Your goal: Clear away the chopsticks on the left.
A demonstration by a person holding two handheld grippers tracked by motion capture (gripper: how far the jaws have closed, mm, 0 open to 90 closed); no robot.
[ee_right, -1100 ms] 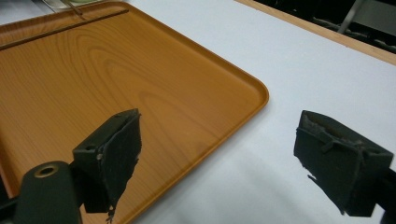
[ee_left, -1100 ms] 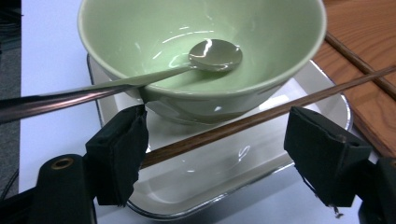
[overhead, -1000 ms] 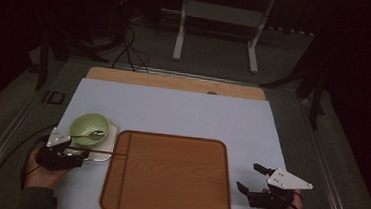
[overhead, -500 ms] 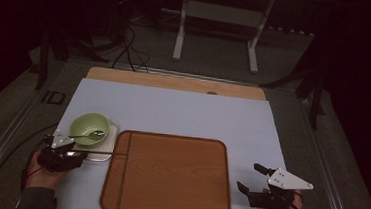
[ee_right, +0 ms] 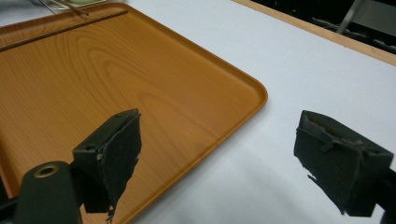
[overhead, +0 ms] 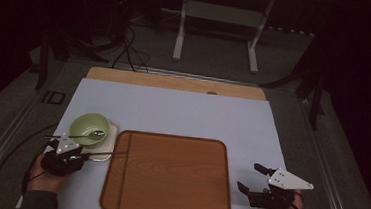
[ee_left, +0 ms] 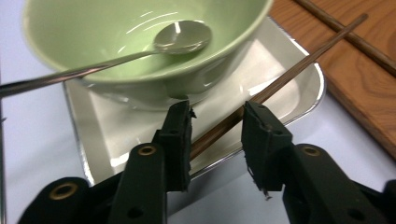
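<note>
A pale green bowl [overhead: 89, 128] [ee_left: 93, 37] with a metal spoon [ee_left: 182, 37] in it stands on a small metal tray [overhead: 105, 151] [ee_left: 280, 88]. A brown chopstick [ee_left: 299, 65] [overhead: 104, 153] lies slanted from that metal tray onto the wooden tray [overhead: 168, 176] [ee_right: 116, 70]. My left gripper [overhead: 85, 153] [ee_left: 217, 112] straddles the chopstick's near end. Its jaws have just been closing, with a gap still showing beside the stick. A second chopstick [ee_left: 348, 32] rests on the wooden tray. My right gripper [overhead: 248, 176] [ee_right: 219, 135] hovers open and empty at the tray's right edge.
A white sheet [overhead: 182, 114] covers the table, with a wooden strip [overhead: 175, 82] along its far edge. The spoon's handle [ee_left: 42, 81] sticks out over the bowl's rim toward the left. A metal stand [overhead: 220, 17] and cables lie on the dark floor beyond.
The left gripper's jaws have drawn closer together around the chopstick by the metal tray. The right gripper has stayed where it was.
</note>
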